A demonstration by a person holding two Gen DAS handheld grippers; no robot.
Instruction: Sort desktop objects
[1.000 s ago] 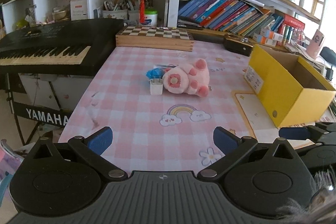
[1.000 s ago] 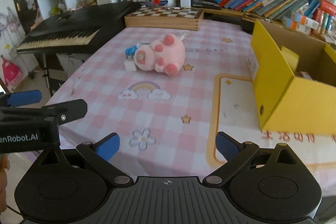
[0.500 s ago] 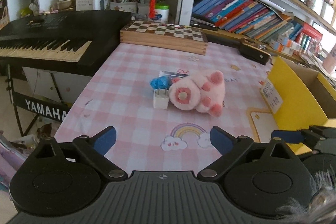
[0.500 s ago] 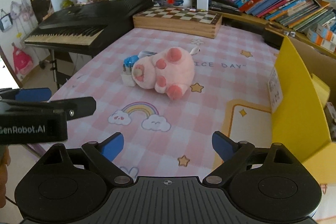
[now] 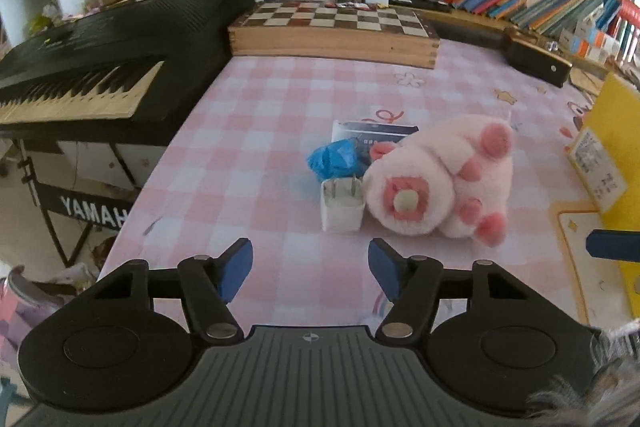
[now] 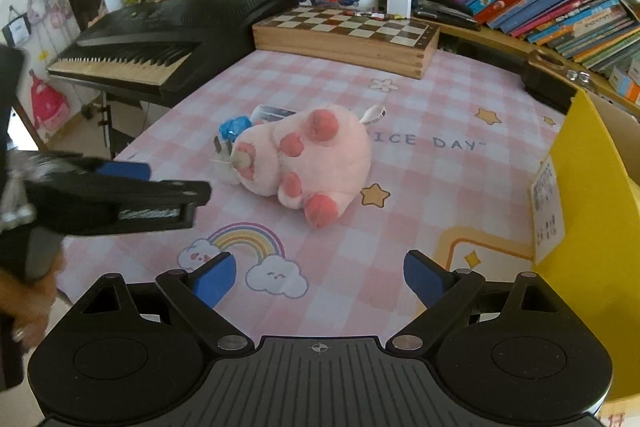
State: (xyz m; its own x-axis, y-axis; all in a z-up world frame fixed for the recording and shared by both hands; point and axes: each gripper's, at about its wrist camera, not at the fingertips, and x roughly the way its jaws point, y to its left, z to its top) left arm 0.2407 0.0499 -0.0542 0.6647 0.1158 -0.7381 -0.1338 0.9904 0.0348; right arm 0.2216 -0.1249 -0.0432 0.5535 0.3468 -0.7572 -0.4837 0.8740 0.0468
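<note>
Since the earlier frames both hand-held grippers had closed in on the cluster in the middle of the surface (image 5: 256, 131), so the items loomed larger in both wrist views. The yellow box (image 6: 592, 211) stood at the right edge of the surface, well apart from the cluster. The pink plush (image 5: 440, 179) lay on its side, touching the white plug (image 5: 342, 203) at its snout end, with a crumpled blue wrapper (image 5: 334, 159) and a flat card (image 5: 372, 133) just behind. The left hand-held gripper (image 5: 310, 267) was closing with nothing between its fingers, aimed just short of the plug. The right hand-held gripper (image 6: 320, 277) stood wide apart and empty, facing the plush. To grasp the plug well, the left fingers probably should straddle its sides without catching the plush's fur.
</note>
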